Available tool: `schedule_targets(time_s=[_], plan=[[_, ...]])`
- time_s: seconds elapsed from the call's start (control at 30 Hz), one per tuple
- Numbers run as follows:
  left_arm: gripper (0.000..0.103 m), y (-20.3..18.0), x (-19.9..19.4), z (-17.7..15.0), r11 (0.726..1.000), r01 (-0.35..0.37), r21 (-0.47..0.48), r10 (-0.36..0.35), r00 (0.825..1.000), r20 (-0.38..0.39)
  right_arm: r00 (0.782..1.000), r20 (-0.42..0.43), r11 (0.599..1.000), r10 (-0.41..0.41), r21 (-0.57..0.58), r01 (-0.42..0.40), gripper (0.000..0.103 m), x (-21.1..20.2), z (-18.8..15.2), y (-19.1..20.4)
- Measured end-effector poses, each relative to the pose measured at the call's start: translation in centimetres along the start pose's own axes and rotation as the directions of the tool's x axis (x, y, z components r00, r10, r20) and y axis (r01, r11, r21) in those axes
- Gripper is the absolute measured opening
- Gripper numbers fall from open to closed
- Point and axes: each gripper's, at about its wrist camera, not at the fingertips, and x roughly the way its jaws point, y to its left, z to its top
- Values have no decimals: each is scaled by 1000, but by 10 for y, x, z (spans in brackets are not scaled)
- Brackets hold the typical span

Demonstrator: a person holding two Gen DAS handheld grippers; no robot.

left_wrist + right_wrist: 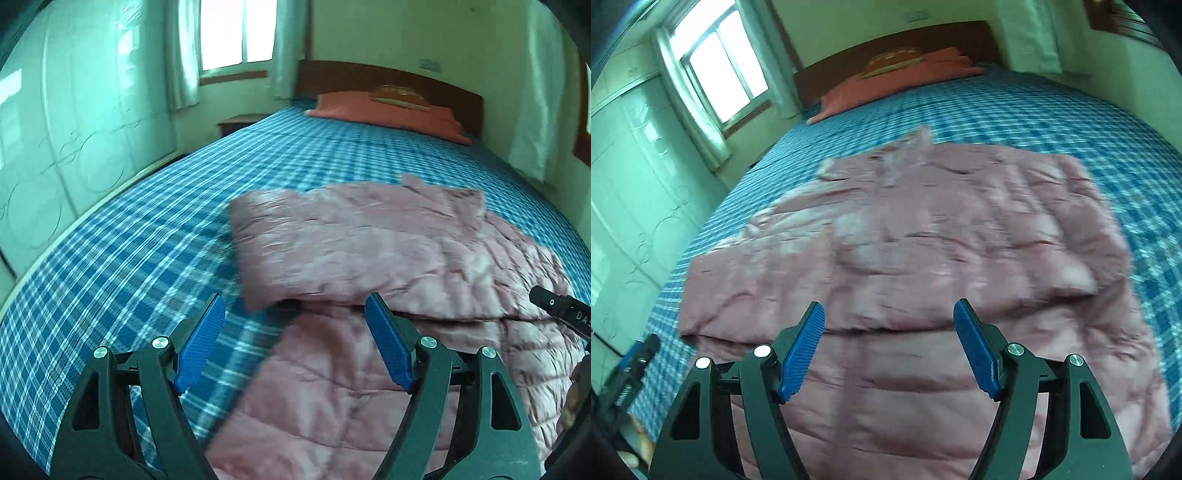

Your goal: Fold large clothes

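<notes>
1. A pink quilted jacket lies spread on a bed covered in a blue-and-white checked sheet, its upper part folded over the lower part along a crease that runs across the garment.
2. At the far end of the bed, an orange-red pillow rests against a dark wooden headboard, with a small yellowish item on top of the pillow; what it is cannot be made out.
3. A bright window with pale curtains stands to the left of the headboard, a low wooden nightstand below it, and a pale wardrobe with faint line decoration runs along the left wall.
4. The left gripper hangs above the jacket's left edge, its blue-padded fingers spread wide and gripping nothing.
5. The right gripper sits over the near half of the jacket, its fingers likewise wide apart and empty.
6. Both views are smeared by blur, so the jacket's stitching and collar area are hard to read; the near hem is cut off behind the gripper bodies.
7. Only a dark corner of the right gripper shows at the left view's right edge, and the left gripper appears as a dim fragment in the right view's lower-left corner.
</notes>
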Motion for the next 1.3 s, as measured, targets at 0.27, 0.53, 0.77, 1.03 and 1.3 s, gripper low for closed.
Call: schedule_targets(time_s=[0.27, 0.53, 0.77, 1.03, 1.3], plan=[[78, 34, 14, -5, 999, -30, -23, 29, 999, -30, 990, -134, 999, 38, 33, -34, 33, 70, 4, 45], [78, 47, 24, 4, 999, -23, -47, 21, 999, -37, 998, -10, 998, 55, -9, -55, 8, 20, 24, 34], [78, 42, 31, 16, 999, -22, -23, 21, 999, -29, 989, 60, 990, -136, -23, 138, 8, -7, 43, -39], [78, 12, 52, 26, 999, 8, 33, -6, 998, -61, 979, -31, 978, -202, 36, 203, 8, 7, 39, -111], [78, -26, 82, 48, 996, 15, 83, -11, 998, -56, 959, 113, 964, -260, 81, 252, 25, -16, 43, -105]])
